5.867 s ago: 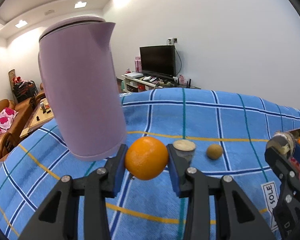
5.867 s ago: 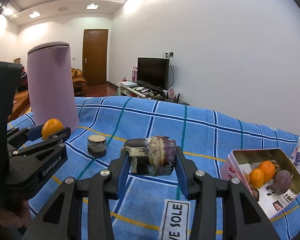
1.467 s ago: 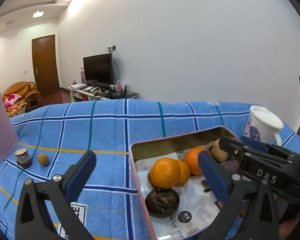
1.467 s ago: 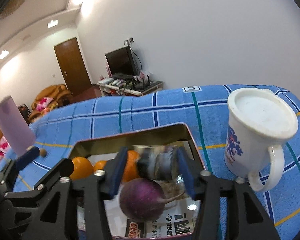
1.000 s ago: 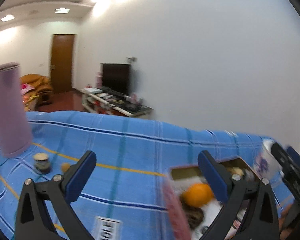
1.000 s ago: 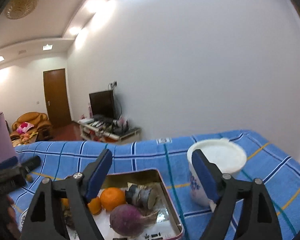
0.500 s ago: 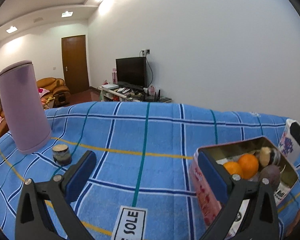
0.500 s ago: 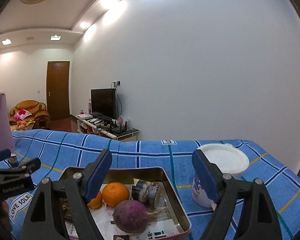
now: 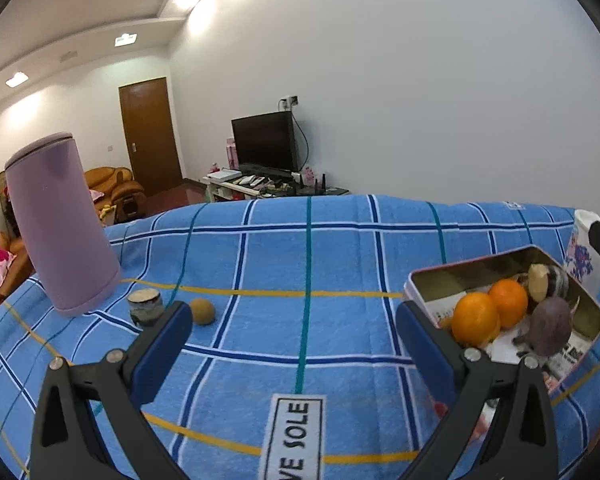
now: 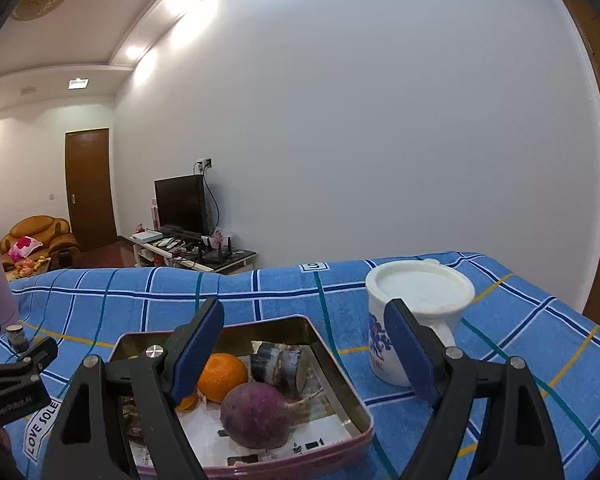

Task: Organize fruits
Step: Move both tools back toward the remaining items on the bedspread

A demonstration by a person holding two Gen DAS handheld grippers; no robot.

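Clutter sits on both sides of us: the tall lilac kettle (image 9: 62, 226) stands far left on the cloth, with a small dark jar (image 9: 145, 306) just beside its base and a small brown fruit (image 9: 202, 311) next to the jar. To the right a white mug (image 10: 414, 320) with a blue flower print stands just beside the pink tin (image 10: 342, 390). The tin holds the task's fruit: two oranges (image 9: 490, 312) touching each other, a purple root (image 10: 256, 414) near the front wall, and a dark striped chunk (image 10: 280, 362) behind it. We hold the left gripper (image 9: 292, 344) above bare cloth, its tongs wide apart with nothing between them; its right finger (image 9: 428, 348) overlaps the tin's near corner in the left wrist view. Our right gripper (image 10: 304, 346) hangs over the tin, tongs likewise spread and empty, its left finger partly covering an orange. The surface is a blue plaid cloth (image 9: 308, 248) with a sewn label (image 9: 296, 438). Beyond it we see a white wall, a television (image 9: 265, 142) on a low stand, a brown door (image 9: 150, 136) and orange armchairs (image 10: 40, 240)
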